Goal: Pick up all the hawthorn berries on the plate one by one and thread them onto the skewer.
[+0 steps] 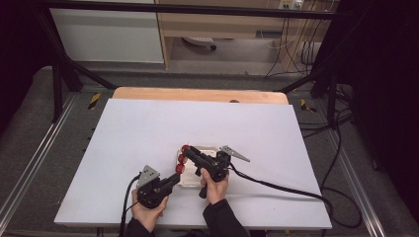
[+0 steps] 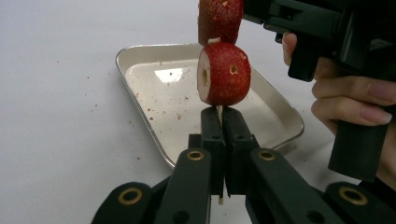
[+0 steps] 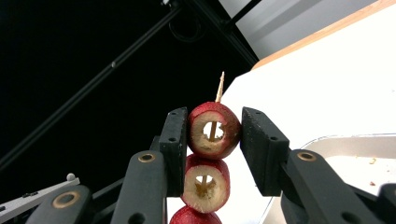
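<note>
- Skewer (image 2: pixel 218 108) clamped low in left gripper (image 2: pixel 219 126), above tray rim (image 2: pixel 140 100).
- Right gripper (image 3: pixel 215 135) jaws squeeze top hawthorn (image 3: pixel 214 130); clear table lies upper right.

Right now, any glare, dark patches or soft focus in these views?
Left gripper view: glare patch on the tray floor, near claw arms soft. Right gripper view: upper left black, skewered fruit sharp. High view: evenly lit table, dark edges.

Over the metal tray (image 1: pixel 190 183) at the table's near middle, the left gripper (image 1: pixel 174 179) and right gripper (image 1: pixel 189 150) meet at red fruits (image 1: pixel 181 159).
</note>
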The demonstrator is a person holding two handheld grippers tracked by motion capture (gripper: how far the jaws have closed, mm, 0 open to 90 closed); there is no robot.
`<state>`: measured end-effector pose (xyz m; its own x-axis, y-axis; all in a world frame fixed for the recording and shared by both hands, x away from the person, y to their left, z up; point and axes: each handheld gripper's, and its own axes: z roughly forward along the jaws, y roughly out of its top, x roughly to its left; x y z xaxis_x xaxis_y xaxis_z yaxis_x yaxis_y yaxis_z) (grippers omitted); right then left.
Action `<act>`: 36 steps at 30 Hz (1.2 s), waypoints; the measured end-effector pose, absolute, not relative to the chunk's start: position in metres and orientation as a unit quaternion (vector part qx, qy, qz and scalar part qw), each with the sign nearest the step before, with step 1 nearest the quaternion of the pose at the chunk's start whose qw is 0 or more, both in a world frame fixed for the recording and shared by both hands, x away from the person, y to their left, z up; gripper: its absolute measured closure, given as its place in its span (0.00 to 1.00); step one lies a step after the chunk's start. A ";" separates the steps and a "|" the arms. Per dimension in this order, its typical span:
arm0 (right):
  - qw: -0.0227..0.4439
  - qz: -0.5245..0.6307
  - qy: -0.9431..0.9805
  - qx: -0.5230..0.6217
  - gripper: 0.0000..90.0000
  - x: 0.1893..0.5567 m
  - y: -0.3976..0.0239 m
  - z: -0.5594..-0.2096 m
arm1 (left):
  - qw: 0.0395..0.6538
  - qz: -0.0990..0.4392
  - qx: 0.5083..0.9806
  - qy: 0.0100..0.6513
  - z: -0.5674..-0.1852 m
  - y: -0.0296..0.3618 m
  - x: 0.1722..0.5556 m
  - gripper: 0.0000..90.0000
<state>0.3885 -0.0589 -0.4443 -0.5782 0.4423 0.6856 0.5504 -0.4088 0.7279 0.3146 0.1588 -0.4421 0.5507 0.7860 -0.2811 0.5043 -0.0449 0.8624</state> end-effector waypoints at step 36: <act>-0.090 -0.466 -0.790 -0.387 0.01 0.384 -0.172 -0.441 | 0.458 0.127 0.786 0.396 -0.426 0.181 0.326 0.98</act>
